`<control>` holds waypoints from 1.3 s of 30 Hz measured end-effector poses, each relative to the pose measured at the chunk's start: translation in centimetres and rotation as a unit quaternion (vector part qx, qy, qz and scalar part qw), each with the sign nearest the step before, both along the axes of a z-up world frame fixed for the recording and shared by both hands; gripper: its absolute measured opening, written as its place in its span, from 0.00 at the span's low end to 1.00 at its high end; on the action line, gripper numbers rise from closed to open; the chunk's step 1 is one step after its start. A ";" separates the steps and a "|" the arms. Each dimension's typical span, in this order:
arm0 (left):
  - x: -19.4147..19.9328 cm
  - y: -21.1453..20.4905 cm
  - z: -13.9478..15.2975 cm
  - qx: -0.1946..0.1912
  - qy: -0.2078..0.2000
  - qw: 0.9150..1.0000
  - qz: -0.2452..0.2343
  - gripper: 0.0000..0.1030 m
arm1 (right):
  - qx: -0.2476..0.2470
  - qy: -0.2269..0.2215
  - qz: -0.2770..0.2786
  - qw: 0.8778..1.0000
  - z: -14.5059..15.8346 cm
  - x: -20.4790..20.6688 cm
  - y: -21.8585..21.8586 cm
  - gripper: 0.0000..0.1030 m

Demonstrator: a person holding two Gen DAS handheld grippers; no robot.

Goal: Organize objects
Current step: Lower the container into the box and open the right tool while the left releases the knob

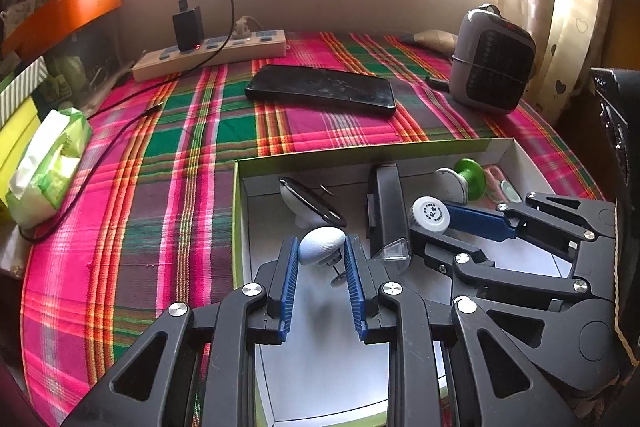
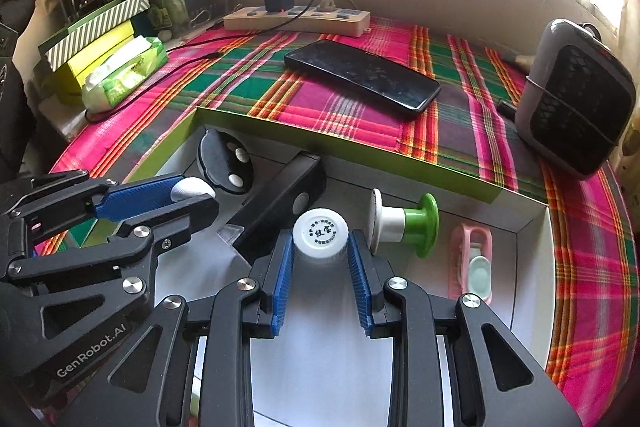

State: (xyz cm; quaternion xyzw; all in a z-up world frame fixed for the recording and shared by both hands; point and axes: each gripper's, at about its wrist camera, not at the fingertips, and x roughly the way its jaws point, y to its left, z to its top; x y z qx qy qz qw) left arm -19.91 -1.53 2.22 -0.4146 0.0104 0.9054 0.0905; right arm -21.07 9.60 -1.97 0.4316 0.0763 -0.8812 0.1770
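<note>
Over the green-walled box (image 2: 340,151), the left hand-held gripper (image 1: 322,253) clamps a white egg-shaped piece (image 1: 322,246), long axis crosswise between its pads. The right hand-held gripper (image 2: 320,247) clasps a white bottle (image 2: 320,235), cap facing up toward the camera.

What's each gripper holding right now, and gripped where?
Left gripper: small white egg-shaped object, pinched across its rounded sides. Right gripper: white bottle, clamped at the ribbed cap's sides. Both over the box.

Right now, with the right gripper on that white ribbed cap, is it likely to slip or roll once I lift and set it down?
The white ribbed cap sits between the right gripper's blue ridged pads, so slipping seems unlikely. It looks small and probably light. Being round, it may roll if laid on its side in the box; flat on its top looks safer.
</note>
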 end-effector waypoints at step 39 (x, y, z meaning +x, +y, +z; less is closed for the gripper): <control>0.4 -0.2 0.3 -0.003 -0.002 1.000 0.011 0.30 | -0.002 0.001 -0.014 1.000 0.2 0.4 0.9 0.46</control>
